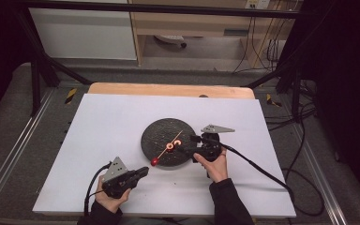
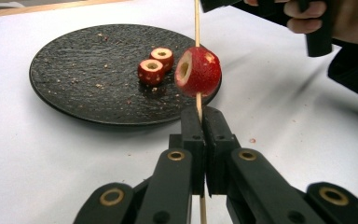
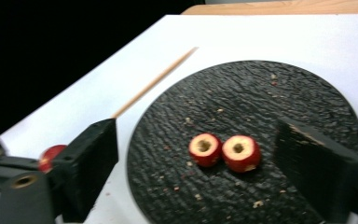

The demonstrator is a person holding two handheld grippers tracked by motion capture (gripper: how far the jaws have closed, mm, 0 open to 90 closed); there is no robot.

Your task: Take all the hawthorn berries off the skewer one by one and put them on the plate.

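With the worktop (image 1: 108, 122) carrying the dark plate (image 1: 157, 131) at centre, my left gripper (image 2: 199, 122) clamps the skewer (image 2: 196, 23) at seven o'clock, one fruit piece (image 2: 198, 71) threaded. My right gripper (image 3: 200, 177) hovers wide apart over two loose pieces (image 3: 224, 151), which I judge remain.

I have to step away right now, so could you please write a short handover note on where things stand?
Left tongs: shut on the wooden skewer, just below the one cored red fruit threaded on it.
Right tongs: open, hovering over the black plate, straddling the two loose cored fruits.
Done: one fruit is on the skewer.
Left, most likely: pick each loose fruit off the plate and thread it on. Crumbs are scattered on the plate.
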